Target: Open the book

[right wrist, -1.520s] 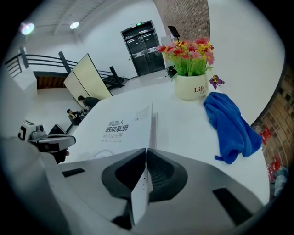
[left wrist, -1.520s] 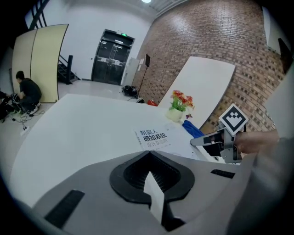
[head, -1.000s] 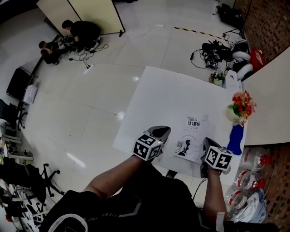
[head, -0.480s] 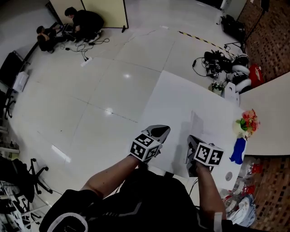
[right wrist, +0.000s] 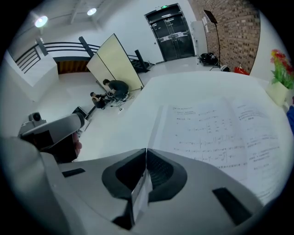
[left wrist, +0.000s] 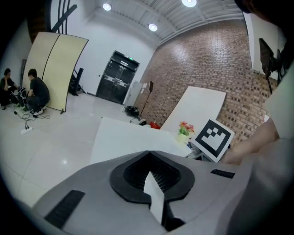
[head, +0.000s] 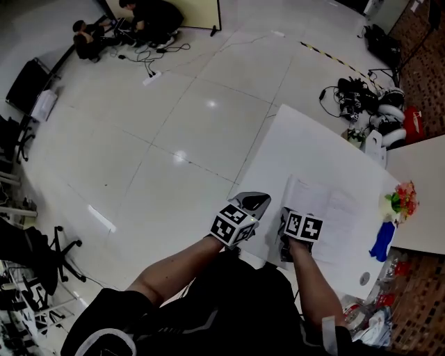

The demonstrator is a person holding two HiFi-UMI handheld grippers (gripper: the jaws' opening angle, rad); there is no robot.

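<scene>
The pale tiled floor (head: 174, 139) spreads out to the left of the white desk (head: 306, 146) and beyond it. Far past the desk's left corner a cream folding panel (head: 198, 10) stands on that floor, and two people (head: 153, 15) crouch in front of it among cables. Off the desk's far right corner lies a heap of dark gear and cords (head: 361, 97).

The book (head: 330, 215) lies open on the desk, close to its near edge. Its printed pages face up and spread towards the desk's right side. The leaf on the left is not flat. It stands tilted up along the side of the book nearest the desk's left edge.

The left gripper (head: 252, 203) hangs just off the desk's near-left edge, clear of the book. Its jaws are pressed together, with nothing from the desk between them. The right gripper (right wrist: 146, 153) is over the near edge of the desk at the book's left corner. Its jaws are closed, and in the right gripper view the raised leaf runs edge-on straight into them, so it appears to be pinching that leaf.

At the desk's right edge stands a small pot of red and yellow flowers (head: 400, 201). Just nearer along that edge is a blue thing (head: 381, 242), too small to tell what it is.
</scene>
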